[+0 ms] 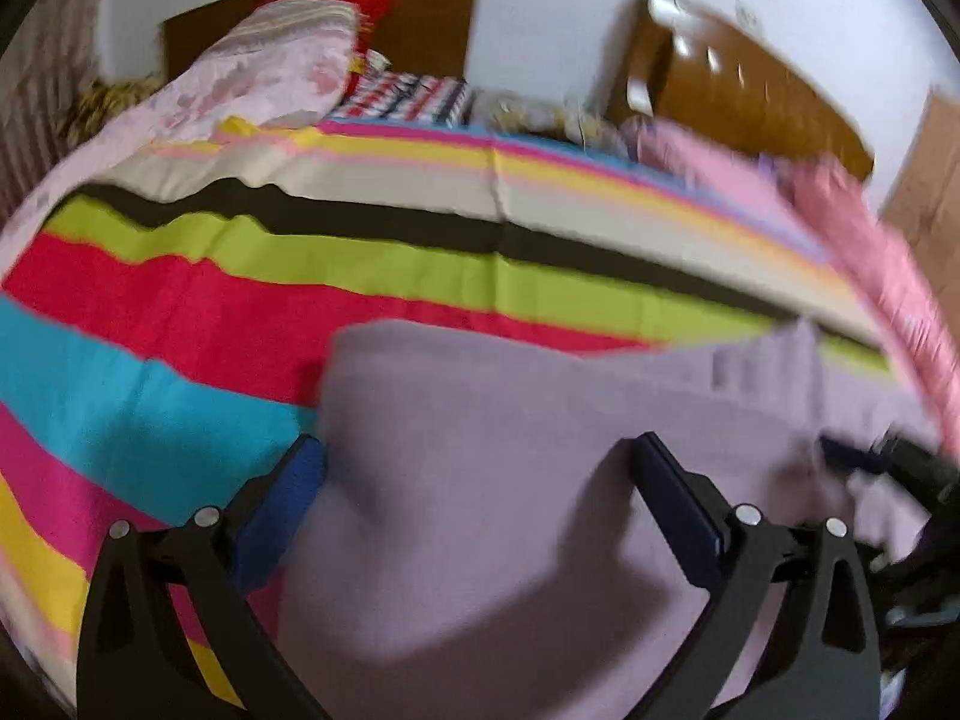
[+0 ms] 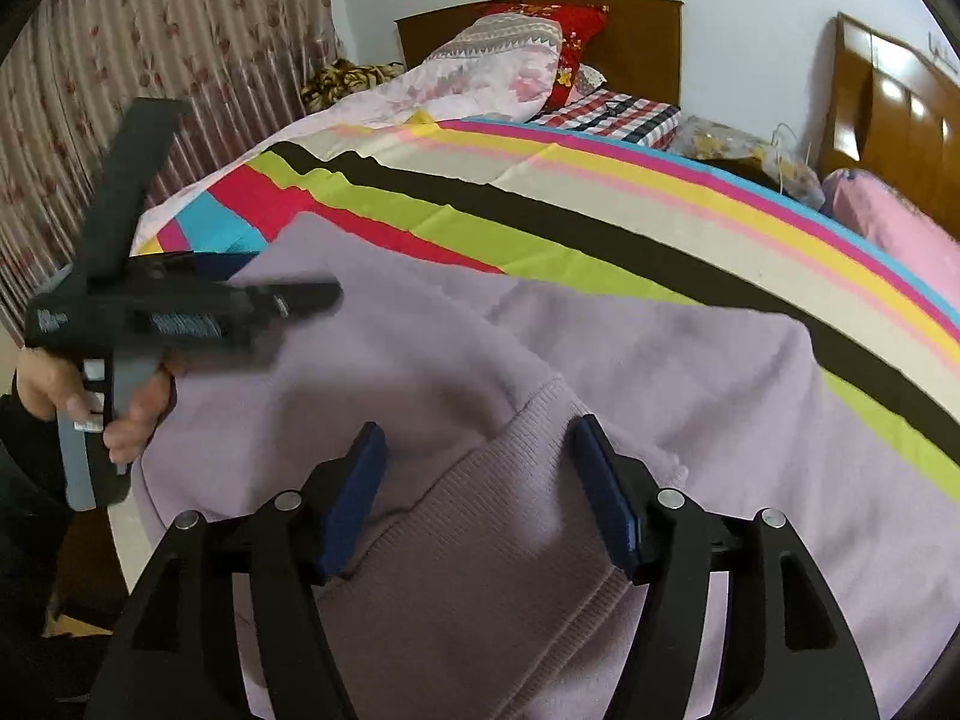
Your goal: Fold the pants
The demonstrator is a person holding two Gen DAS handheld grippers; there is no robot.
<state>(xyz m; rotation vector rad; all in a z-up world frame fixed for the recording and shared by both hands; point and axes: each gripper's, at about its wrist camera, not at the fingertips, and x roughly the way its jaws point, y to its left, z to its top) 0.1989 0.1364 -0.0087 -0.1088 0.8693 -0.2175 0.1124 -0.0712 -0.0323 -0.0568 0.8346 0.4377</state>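
Right wrist view shows the right gripper (image 2: 480,492) with its two blue-padded fingers (image 2: 360,498) spread apart, tilted down over the lilac pants (image 2: 630,372). A ribbed band of the pants (image 2: 480,540) runs between the pads, but neither pad presses on it; the cloth lies slack in the gap. Beyond the fingertips the pants spread flat in soft folds across the near part of the striped bedspread (image 2: 540,192), reaching toward the green and black stripes.

Left of this, the same view catches the left gripper (image 2: 300,300) from the side, blurred, held by a hand (image 2: 120,414) on its grey handle, with a dark sleeve (image 2: 24,450) at the frame edge. It hangs above the left edge of the pants.

Left wrist view shows the left gripper (image 1: 480,480) with its fingers wide apart. One blue pad (image 1: 282,510) sits just beside the edge of the pants (image 1: 510,450), over the bedspread (image 1: 240,312); the other lies over the cloth. Blur hides whether either pad touches the cloth. Nothing is pinched.

Farther out, a floral quilt (image 2: 468,84) and a red pillow (image 2: 576,42) are piled at a brown headboard (image 2: 642,48), with a checked cloth (image 2: 612,114) beside them. A pink quilt (image 2: 900,234) lies at the right, against a second wooden headboard (image 2: 888,120). Patterned curtains (image 2: 180,60) hang along the left.
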